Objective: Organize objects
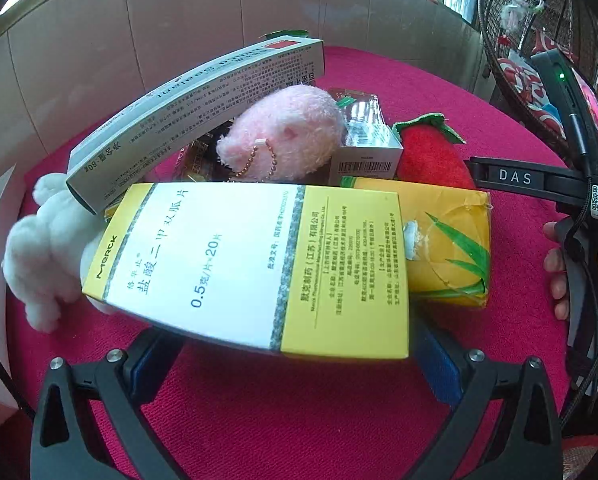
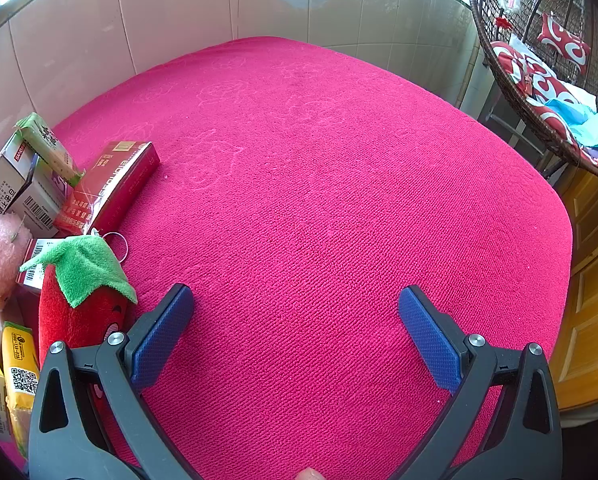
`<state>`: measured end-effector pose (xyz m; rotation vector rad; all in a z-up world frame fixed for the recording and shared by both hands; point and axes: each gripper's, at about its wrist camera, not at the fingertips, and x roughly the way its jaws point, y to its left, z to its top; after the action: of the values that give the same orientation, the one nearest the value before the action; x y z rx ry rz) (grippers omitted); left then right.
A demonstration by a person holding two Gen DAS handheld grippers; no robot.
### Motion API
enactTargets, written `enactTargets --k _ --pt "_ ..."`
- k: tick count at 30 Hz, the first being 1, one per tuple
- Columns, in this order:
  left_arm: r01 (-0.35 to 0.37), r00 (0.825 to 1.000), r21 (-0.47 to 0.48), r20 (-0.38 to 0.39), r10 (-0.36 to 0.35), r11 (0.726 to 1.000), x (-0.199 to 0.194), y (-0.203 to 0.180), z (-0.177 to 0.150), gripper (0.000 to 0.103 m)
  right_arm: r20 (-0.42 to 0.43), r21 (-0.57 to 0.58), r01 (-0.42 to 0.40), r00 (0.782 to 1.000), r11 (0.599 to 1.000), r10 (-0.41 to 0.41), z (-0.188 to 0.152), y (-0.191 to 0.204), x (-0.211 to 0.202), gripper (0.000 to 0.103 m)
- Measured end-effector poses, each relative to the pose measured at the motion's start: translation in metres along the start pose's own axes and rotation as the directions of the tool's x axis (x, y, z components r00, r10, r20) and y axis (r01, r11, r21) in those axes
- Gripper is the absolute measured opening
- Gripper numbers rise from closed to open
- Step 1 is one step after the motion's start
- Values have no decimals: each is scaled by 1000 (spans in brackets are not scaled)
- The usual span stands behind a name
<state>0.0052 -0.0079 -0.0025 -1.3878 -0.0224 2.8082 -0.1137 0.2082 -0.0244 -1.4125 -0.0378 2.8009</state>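
The left gripper (image 1: 295, 364) is clamped on a yellow-and-white Merck medicine box (image 1: 251, 268), which spans the space between its blue pads across the centre of the left wrist view. Just behind the box, toward mid-frame, sit a yellow carton with green leaves (image 1: 447, 244), a pink plush toy (image 1: 287, 132), a red plush strawberry (image 1: 431, 152) and a long grey medicine box (image 1: 195, 112) leaning at the upper left; a white plush toy (image 1: 43, 256) lies at the left edge.

The right gripper (image 2: 295, 340) stands wide with nothing between its pads, above the bare pink cloth (image 2: 319, 160). The pile sits along the left edge of its view, the strawberry beside the left finger (image 2: 159, 340) and a red cigarette pack (image 2: 111, 188) higher up.
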Motion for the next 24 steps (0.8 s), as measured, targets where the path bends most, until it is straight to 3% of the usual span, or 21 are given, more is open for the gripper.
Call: enactTargets --k 24 --pt "-1 1000 1 0 1 1000 0 -2 0 103 0 6 1 1000 1000 -1 0 4 -5 103"
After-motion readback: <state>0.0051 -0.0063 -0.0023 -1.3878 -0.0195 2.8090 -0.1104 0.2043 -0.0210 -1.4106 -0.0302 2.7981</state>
